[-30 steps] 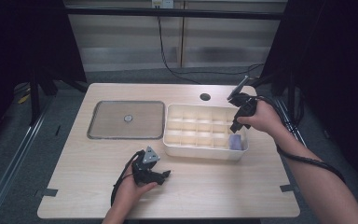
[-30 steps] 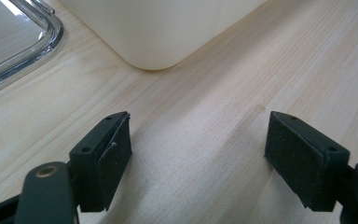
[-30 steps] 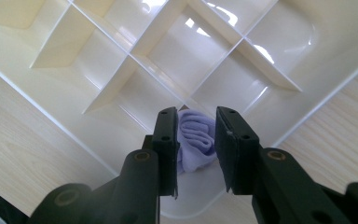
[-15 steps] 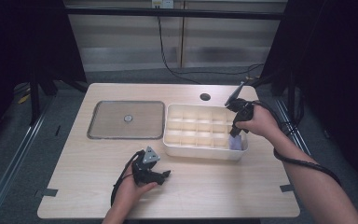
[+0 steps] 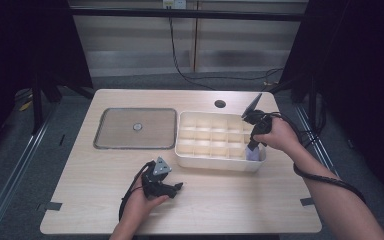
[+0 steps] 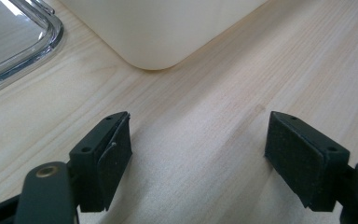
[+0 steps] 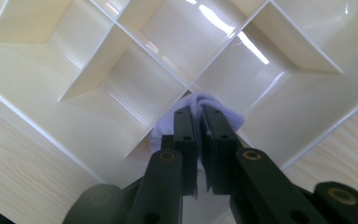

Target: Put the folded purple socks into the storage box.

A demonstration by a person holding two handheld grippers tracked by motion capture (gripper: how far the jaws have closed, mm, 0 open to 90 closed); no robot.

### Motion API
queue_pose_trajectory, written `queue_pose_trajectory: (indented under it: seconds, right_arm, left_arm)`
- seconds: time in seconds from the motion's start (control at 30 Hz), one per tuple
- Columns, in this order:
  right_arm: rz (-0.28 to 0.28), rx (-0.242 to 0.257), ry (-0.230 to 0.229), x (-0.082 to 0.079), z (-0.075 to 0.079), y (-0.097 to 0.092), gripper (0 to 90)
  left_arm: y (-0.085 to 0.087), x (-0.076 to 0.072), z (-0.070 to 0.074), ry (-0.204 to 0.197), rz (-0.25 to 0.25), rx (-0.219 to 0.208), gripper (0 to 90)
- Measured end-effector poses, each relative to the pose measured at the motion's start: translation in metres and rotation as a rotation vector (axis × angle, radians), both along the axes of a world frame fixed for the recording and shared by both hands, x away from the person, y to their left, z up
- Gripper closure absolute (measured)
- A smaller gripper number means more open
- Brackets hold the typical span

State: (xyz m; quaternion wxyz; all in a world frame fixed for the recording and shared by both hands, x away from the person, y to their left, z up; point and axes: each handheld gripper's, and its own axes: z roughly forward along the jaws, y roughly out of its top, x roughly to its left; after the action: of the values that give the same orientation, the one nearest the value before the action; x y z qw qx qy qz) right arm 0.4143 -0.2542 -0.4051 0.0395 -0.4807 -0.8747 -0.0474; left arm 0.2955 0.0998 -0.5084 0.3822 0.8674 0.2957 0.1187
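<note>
Pinching the white cloth in the tray's corner

Our right gripper has just been closing and now nips a white cloth in the near right corner compartment of the cream tray. Our left gripper rests wide open and empty on the wooden table. We read no writing anywhere.

Pale wooden table on grey floor; dark curtains at 9 and 3 o'clock; grey wall panels at 12 o'clock.
</note>
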Motion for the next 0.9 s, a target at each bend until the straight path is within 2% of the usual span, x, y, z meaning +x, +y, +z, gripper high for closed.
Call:
queue_pose_trajectory:
  seconds: [0.27,0.4,0.63,0.9]
  right_arm:
    - [-0.004,0.017,0.003,-0.003,-0.006,-0.002,85.5]
    - [-0.002,0.018,0.011,-0.006,-0.014,-0.002,85.7]
    - [-0.011,0.026,-0.005,-0.010,-0.026,-0.002,86.3]
    - [-0.012,0.005,0.002,-0.009,-0.034,0.001,87.2]
  left_arm:
    - [0.000,0.000,0.000,-0.001,0.003,-0.003,22.2]
    - [0.000,0.000,0.000,-0.001,0.003,-0.004,22.2]
    - [-0.001,0.000,0.000,0.004,0.006,-0.009,22.2]
    - [-0.001,0.000,0.000,0.003,0.006,-0.009,22.2]
